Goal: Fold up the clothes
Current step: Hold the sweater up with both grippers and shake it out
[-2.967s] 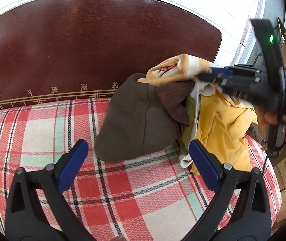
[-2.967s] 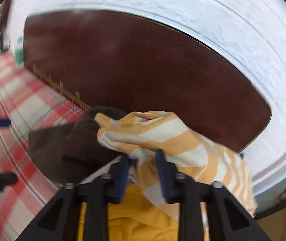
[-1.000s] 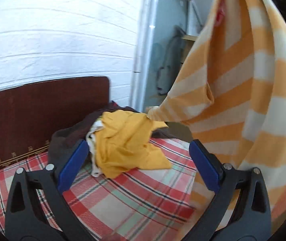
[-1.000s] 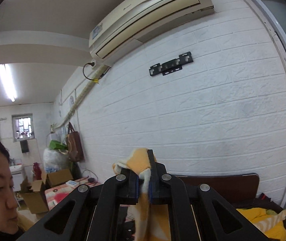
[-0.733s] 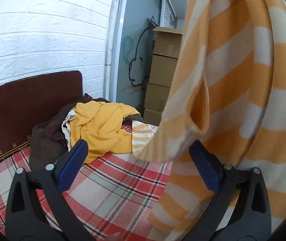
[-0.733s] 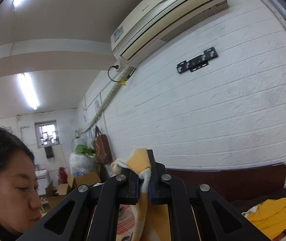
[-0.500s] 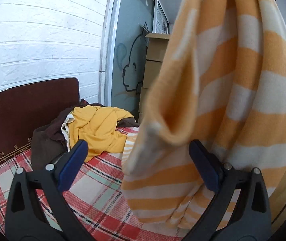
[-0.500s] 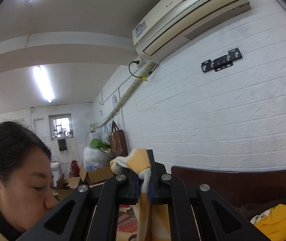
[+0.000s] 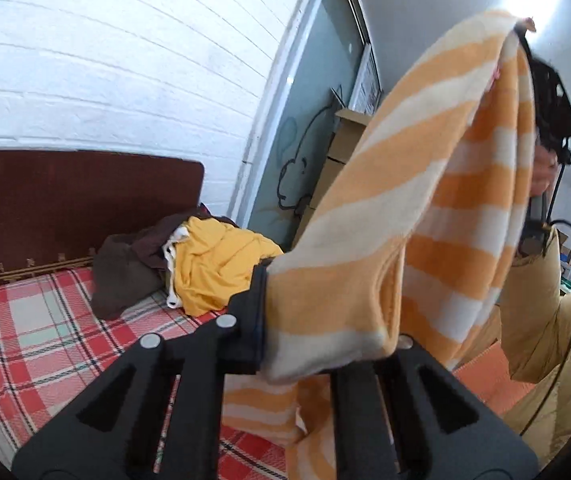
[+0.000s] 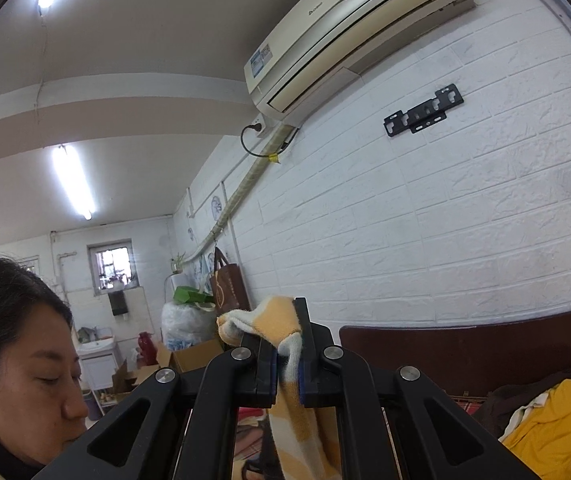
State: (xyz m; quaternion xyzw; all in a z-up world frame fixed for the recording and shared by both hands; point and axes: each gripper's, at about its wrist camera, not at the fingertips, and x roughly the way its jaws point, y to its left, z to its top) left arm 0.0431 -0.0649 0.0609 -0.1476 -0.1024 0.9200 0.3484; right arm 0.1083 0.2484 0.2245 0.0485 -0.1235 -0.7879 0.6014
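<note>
left gripper: jaws closed on a lower edge of the orange-and-cream striped garment, cloth bunched between them and covering the right finger. more of the garment hangs below the jaws.

right gripper: jaws clamped on another edge of the same garment, a small tuft standing above the fingertips and the rest dropping below. in the left wrist view this gripper sits high at upper right, held in the person's hand, with the garment stretched between the two grippers — raised in the air, well clear of the bed.

bed: red, white and green plaid cover. at its far end, against the dark brown headboard, lies a heap of clothes — a yellow garment on top, touching a dark brown garment to its left, a strip of white cloth showing between them.

behind: white brick wall, a wall-mounted air conditioner and a black bracket. stacked cardboard boxes stand past the bed's end.
</note>
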